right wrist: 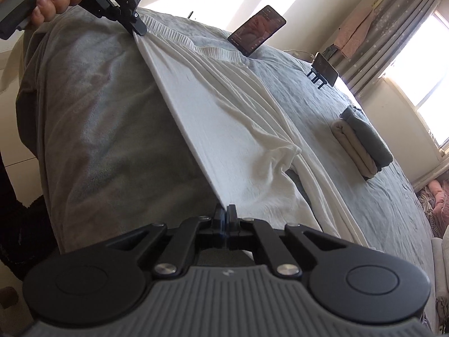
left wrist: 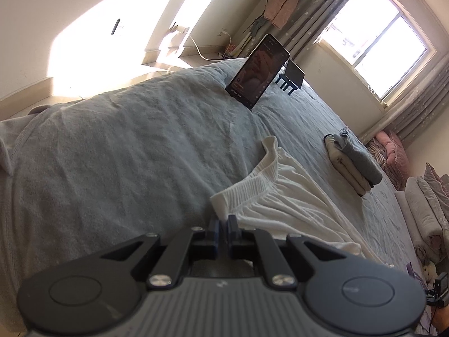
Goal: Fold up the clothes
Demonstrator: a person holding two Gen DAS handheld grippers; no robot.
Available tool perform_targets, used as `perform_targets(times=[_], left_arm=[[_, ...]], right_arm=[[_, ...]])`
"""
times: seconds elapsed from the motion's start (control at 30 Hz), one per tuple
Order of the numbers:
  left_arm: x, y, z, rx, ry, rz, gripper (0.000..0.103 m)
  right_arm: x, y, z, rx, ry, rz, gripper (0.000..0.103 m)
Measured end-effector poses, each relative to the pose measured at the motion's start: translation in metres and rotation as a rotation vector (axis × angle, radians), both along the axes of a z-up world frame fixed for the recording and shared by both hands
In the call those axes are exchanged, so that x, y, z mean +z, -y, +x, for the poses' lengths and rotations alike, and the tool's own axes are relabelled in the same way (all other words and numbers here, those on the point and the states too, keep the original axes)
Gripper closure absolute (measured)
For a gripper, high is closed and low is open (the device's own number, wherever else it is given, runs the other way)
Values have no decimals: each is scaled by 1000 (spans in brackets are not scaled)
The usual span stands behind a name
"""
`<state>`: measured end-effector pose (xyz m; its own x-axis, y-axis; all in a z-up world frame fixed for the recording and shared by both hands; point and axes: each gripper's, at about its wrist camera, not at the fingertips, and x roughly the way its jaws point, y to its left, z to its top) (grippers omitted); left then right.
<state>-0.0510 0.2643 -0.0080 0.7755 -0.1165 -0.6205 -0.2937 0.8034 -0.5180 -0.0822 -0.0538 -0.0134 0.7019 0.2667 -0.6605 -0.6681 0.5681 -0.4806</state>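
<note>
Left wrist view: left gripper (left wrist: 223, 220) pinches the ribbed waistband of the white cotton trousers (left wrist: 283, 196) on the grey-blue bedsheet (left wrist: 126, 146). Right wrist view: right gripper (right wrist: 225, 214) clamps the hem, edge stretched taut to the left gripper (right wrist: 139, 29); bare sheet leftward, folded pile (right wrist: 362, 143) rightward.

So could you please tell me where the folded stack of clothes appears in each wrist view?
Left wrist: the folded stack lies on the bed at right of centre, beyond the white garment.
Right wrist: the folded stack lies at mid-right.
Shared landmark: the propped phone, upper centre in both.
</note>
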Motion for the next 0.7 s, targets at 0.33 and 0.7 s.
perform_targets(times=[0.33, 0.7], left_arm=[[-2, -1, -13, -28, -43, 72, 98], [0, 2, -11, -62, -54, 100, 86]], right_arm=[[-2, -12, -13, 41, -56, -21, 103], [-12, -17, -3, 10, -122, -18, 91]])
